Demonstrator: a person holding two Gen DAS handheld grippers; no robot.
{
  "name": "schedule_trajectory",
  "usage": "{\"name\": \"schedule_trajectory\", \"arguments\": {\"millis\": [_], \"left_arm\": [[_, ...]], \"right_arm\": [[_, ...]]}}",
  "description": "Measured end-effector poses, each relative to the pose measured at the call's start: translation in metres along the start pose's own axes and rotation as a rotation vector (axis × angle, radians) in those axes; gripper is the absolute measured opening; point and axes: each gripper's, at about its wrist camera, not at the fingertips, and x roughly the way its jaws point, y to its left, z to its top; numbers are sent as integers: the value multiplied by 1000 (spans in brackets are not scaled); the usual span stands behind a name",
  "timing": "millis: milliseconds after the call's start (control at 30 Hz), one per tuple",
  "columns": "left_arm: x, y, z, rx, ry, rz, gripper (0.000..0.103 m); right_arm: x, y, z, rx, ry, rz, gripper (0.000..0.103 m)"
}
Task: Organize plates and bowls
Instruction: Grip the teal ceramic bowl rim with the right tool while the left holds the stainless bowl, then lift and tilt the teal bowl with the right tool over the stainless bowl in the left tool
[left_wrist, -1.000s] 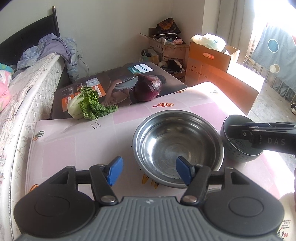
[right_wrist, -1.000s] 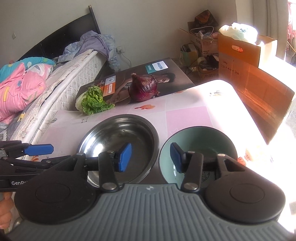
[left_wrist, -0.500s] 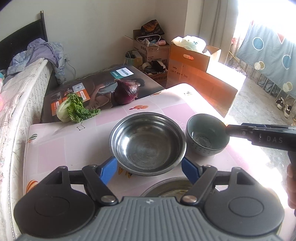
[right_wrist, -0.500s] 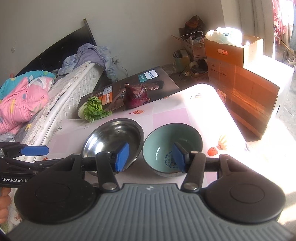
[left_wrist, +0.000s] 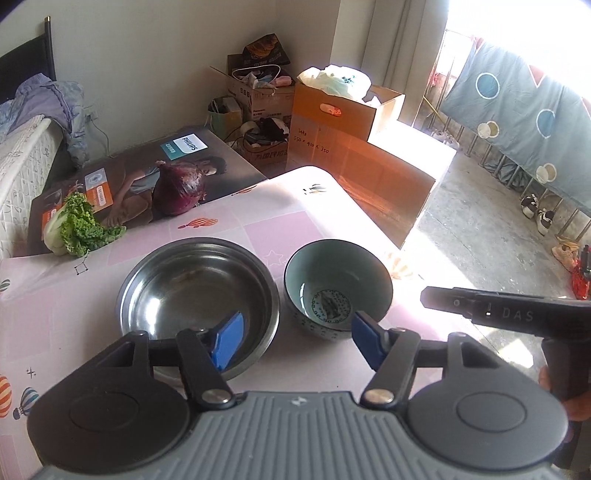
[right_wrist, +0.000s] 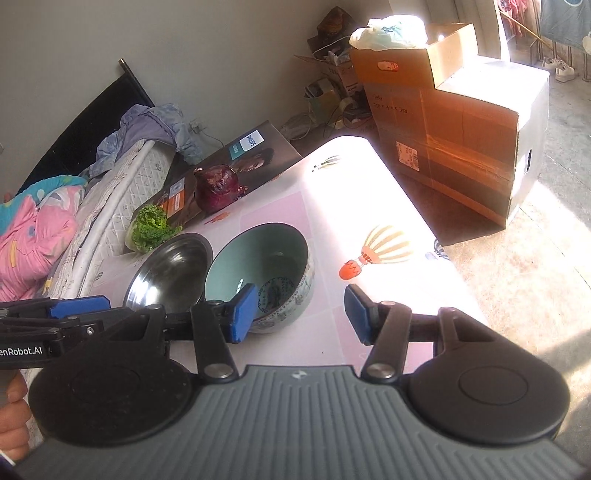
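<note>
**Two bowls side by side, both grippers clear of them**

Here, in the left wrist view, a steel bowl sits on the pink table with nothing in it but reflections. Just to its right stands a green ceramic bowl, also bare inside save for a printed medallion at its bottom. The two rims are nearly touching. Beyond the steel bowl lie a red onion and a lettuce near the table's far edge. The left gripper hangs above the near rims, jaws closing on nothing, pointing downward. The right gripper reaches in from the right.

Seen from the right wrist, the ceramic bowl lies right of the steel bowl, with open sunlit tabletop farther right up to the edge. The right gripper is released, its left pad in front of the ceramic bowl's near wall, gripping nothing. The left gripper enters at the left.
</note>
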Motion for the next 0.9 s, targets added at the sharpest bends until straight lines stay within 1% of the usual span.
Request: {"name": "schedule_trajectory", "arguments": {"millis": [67, 167, 233, 300, 333, 367, 400, 433, 467, 633, 700, 767, 900], "left_arm": [[12, -8, 10, 24, -1, 2, 60], [31, -19, 23, 64, 4, 22, 51], [45, -23, 30, 85, 9, 44, 40], [59, -23, 36, 84, 27, 57, 35], [65, -23, 39, 79, 37, 61, 30], [71, -22, 41, 75, 48, 61, 27], [78, -21, 43, 69, 59, 61, 23], [83, -21, 46, 64, 67, 58, 21], [88, -21, 48, 63, 73, 57, 21], [107, -24, 53, 55, 97, 76, 20], [112, -25, 53, 50, 103, 81, 20], [114, -27, 53, 48, 102, 81, 20], [112, -32, 56, 58, 78, 97, 21]], "right_arm": [[9, -8, 2, 27, 13, 18, 51], [25, -16, 6, 67, 33, 47, 48], [36, -20, 9, 84, 43, 58, 45], [47, -23, 12, 101, 54, 66, 41], [53, -24, 13, 112, 61, 75, 39], [58, -27, 13, 128, 71, 88, 36], [63, -28, 13, 144, 82, 102, 36], [68, -29, 13, 157, 93, 116, 34], [72, -30, 12, 160, 101, 123, 31], [82, -33, 9, 163, 120, 149, 27], [83, -33, 10, 168, 122, 162, 22], [83, -33, 11, 167, 125, 170, 21], [87, -32, 13, 166, 129, 170, 21]]}}
